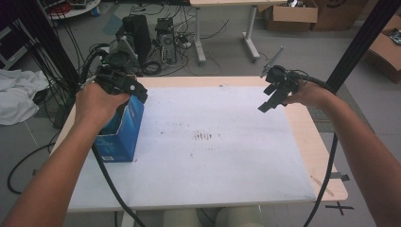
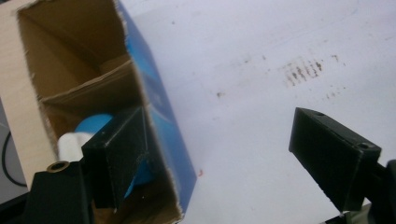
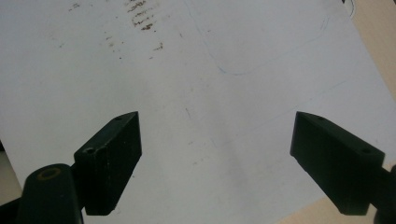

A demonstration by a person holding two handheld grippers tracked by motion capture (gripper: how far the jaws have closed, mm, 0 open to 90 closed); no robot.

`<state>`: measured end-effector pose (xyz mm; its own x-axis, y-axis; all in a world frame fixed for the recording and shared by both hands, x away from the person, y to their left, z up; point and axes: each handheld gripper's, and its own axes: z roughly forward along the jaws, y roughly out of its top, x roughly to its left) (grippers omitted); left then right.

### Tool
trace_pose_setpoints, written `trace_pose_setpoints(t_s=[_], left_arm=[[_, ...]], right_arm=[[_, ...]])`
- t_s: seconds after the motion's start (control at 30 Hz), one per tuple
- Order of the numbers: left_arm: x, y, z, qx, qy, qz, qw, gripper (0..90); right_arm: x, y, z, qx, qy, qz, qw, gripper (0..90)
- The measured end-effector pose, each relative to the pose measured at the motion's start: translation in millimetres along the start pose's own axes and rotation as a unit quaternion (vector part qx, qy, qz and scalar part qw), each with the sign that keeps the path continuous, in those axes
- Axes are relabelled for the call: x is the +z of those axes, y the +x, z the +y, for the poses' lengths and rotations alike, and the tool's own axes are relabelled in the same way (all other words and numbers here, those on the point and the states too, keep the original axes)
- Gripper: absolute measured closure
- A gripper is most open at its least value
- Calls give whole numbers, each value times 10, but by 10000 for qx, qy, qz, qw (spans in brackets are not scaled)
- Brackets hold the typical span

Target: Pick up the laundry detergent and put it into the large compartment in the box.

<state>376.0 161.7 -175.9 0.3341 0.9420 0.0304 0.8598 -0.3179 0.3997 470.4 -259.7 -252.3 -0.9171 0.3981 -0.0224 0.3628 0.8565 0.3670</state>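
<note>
The blue carton stands open-topped at the counter's left edge; thin card, light, easily crushed, so grip one wall. Left gripper hangs spread wide over its rim, right gripper spread too, empty.

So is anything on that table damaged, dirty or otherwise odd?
Two things. The blue box at the table's left has its top torn open, with ragged cardboard edges; a blue and white object lies inside. The white sheet carries a patch of brown smudges near its middle.
</note>
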Motion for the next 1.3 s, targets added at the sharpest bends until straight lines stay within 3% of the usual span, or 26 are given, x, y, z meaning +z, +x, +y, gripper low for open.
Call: trace_pose_setpoints(t_s=[0.23,0.4,0.53,0.83,1.1,1.23,1.3], left_arm=[[74,-268,100,550,53,-136,9984,198],[166,-434,152,984,106,-207,9949,197],[234,-527,168,1163,210,-255,9927,198],[430,-803,201,1737,365,-400,9833,202],[549,-999,219,2336,543,-594,9690,204],[590,-1092,205,2514,617,-635,9638,204],[595,-1126,197,2560,636,-640,9625,204]], right_arm=[[8,13,3,-15,-4,9,10000,164],[21,12,-12,-16,-22,17,10000,164],[26,13,-27,7,-7,25,10000,164],[34,26,-40,15,-7,36,10000,164],[35,61,1,-29,-15,65,10000,164],[30,72,16,-44,-4,57,10000,164],[24,79,26,-48,-1,55,10000,163]])
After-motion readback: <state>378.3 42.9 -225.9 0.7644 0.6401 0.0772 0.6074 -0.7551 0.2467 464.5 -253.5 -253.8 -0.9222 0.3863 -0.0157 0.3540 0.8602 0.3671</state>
